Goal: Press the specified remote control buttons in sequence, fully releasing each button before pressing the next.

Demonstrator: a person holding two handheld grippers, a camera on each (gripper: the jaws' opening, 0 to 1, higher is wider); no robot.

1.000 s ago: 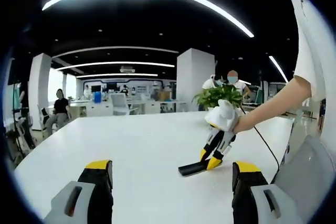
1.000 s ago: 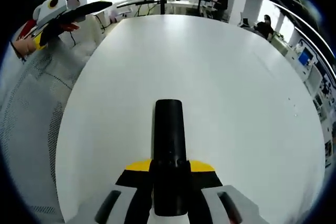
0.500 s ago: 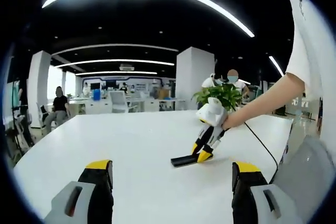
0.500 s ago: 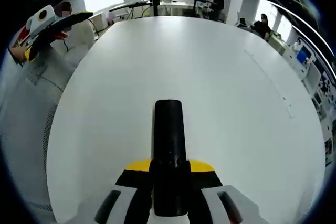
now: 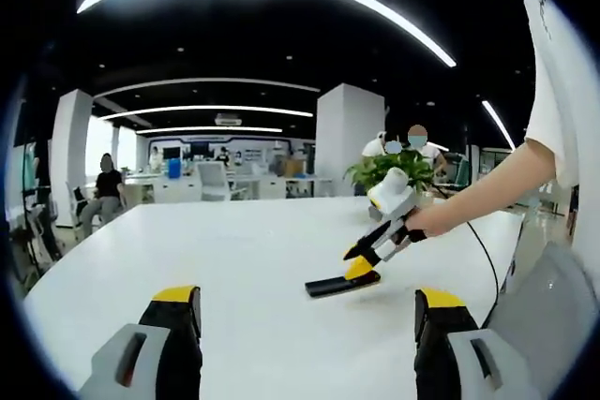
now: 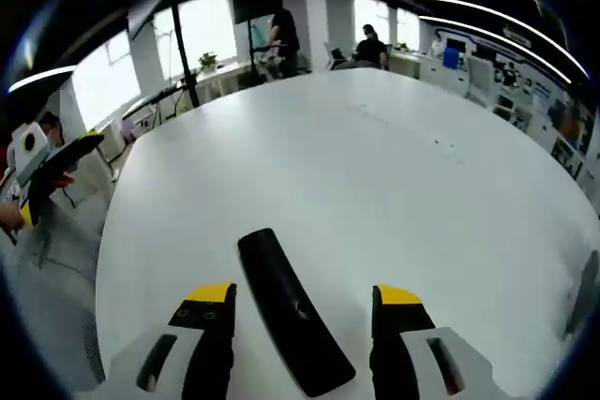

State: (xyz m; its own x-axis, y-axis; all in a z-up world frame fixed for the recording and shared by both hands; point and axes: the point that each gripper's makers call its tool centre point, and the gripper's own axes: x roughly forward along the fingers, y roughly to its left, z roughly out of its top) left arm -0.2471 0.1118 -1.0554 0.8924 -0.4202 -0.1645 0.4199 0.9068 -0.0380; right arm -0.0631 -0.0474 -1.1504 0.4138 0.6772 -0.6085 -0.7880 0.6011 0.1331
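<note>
- In my right gripper view, the black remote lies flat on the white table, in the gap between my jaws.
- My right gripper has its jaws wide open. They hold nothing, one yellow tip on each side of the remote.
- In my left gripper view, my left gripper is open wide too and holds nothing.
- Far ahead of my left jaws I see the right gripper just over the remote, held by a hand.
- A green plant stands behind it.
</note>
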